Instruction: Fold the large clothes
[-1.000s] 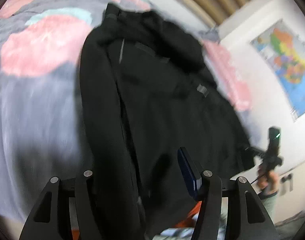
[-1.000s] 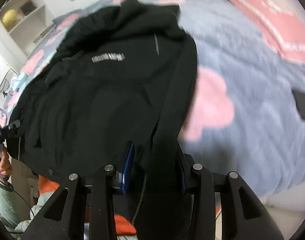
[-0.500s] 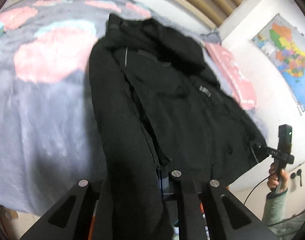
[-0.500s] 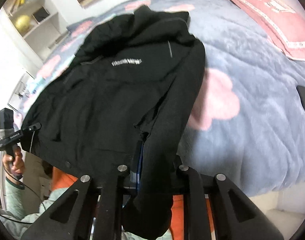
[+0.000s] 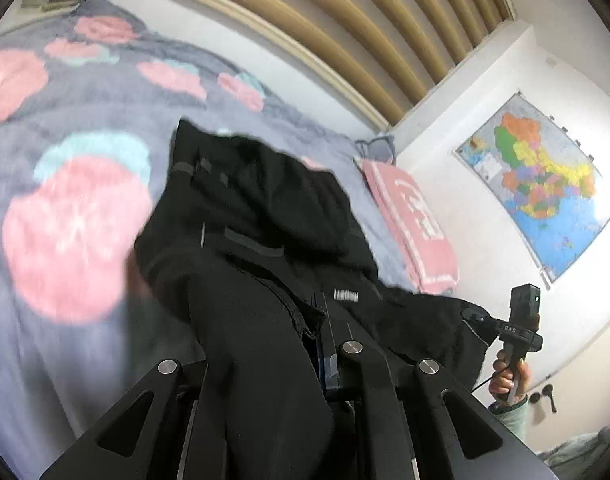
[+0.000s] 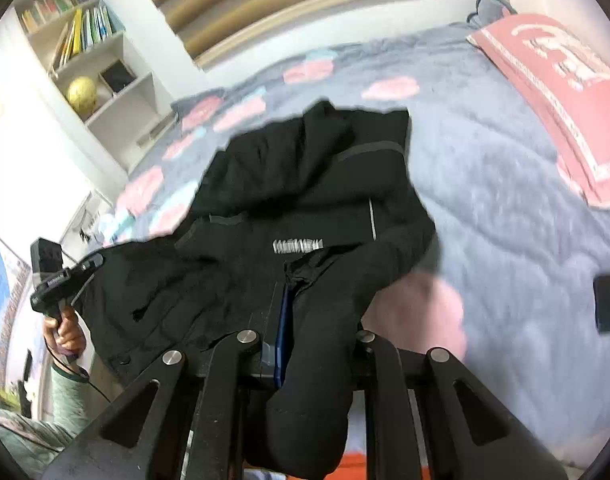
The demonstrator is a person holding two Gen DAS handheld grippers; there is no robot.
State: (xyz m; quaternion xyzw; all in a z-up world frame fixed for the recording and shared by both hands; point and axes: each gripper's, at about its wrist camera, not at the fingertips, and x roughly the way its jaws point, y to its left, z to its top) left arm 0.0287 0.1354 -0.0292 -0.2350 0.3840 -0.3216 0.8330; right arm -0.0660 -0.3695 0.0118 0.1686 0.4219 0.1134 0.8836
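**Black jacket pinched at both lower corners over the bed**

The grey bedspread (image 5: 85,344) with pink blotches carries the black jacket (image 5: 265,248), whose long axis runs away from both cameras, hood end farthest. Its near hem hangs off the bed edge. The left gripper (image 5: 265,364) is closed tight on a thick fold of the jacket's near edge; the right gripper (image 6: 305,344) is likewise clamped on a bunched fold. A pink pillow (image 6: 561,92) bears white lettering, unreadable. The jacket's small white chest print (image 6: 298,245) is too blurred to read.
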